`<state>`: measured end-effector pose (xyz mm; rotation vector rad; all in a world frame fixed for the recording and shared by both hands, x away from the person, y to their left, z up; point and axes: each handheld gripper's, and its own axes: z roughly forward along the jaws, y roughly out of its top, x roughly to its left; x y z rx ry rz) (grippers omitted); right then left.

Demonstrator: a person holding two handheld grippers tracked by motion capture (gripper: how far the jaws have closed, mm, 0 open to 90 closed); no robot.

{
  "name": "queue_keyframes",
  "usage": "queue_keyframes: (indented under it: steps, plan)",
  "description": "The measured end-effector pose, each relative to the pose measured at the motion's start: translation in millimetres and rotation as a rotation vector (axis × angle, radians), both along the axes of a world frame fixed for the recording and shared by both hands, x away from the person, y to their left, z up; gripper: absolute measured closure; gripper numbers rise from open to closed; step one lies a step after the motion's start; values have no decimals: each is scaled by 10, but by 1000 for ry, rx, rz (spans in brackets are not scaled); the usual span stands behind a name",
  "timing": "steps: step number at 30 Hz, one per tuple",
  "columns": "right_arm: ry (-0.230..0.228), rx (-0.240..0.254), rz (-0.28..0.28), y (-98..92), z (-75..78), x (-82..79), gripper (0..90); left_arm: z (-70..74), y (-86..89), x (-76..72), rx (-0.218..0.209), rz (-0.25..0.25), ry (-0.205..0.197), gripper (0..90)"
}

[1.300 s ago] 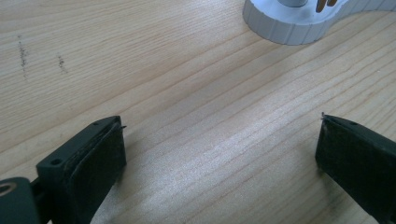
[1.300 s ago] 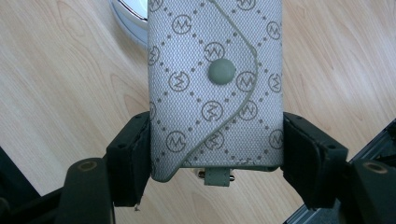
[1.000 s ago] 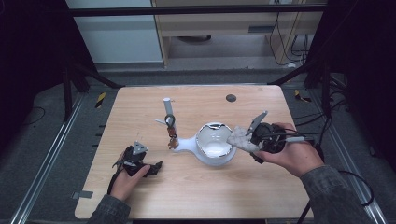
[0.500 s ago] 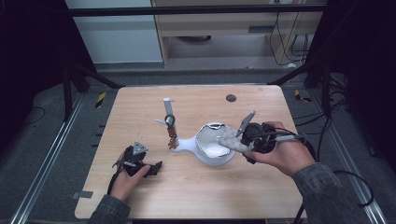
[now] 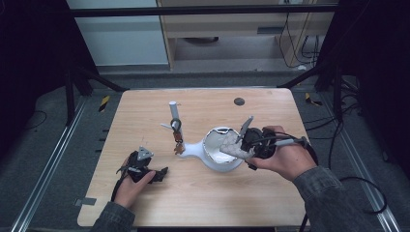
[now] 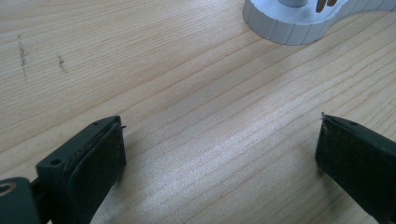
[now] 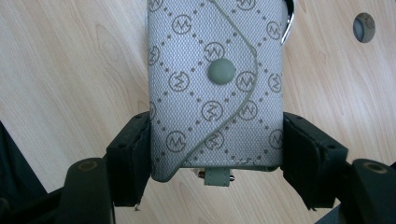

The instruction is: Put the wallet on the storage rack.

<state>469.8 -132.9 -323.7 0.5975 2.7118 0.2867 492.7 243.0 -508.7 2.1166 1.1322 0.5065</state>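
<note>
My right gripper (image 7: pixel 217 144) is shut on a grey patterned key pouch (image 7: pixel 215 84) with a round snap, the jaws pressing on its two sides. In the high view the right gripper (image 5: pixel 244 144) holds the pouch (image 5: pixel 231 145) over the right rim of a white bowl-shaped dish (image 5: pixel 217 162). The dish has a tail running left to a white post (image 5: pixel 173 112) where a bunch of keys (image 5: pixel 178 142) hangs. My left gripper (image 5: pixel 155 173) rests low at the front left of the table. Its jaws stand open (image 6: pixel 219 154) over bare wood, with the dish's white base (image 6: pixel 285 25) farther off.
A small dark round disc (image 5: pixel 239 101) lies near the table's far edge and appears as a disc (image 7: pixel 364 27) in the right gripper view. Cables trail from the right gripper off the table's right side. Metal frame rails run along both sides.
My right gripper has moved left with the pouch, from beside the dish to over its right rim. The left gripper has stayed where it was.
</note>
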Motion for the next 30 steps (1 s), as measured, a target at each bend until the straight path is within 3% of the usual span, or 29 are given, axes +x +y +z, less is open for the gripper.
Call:
queue_keyframes:
  steps: [17,30]
  plan:
    - [40,-32,34,168,-175,5,313,0,0,0,0,0,0,11]
    - [59,-93,22,316,-347,244,313,0,0,0,0,0,1,11]
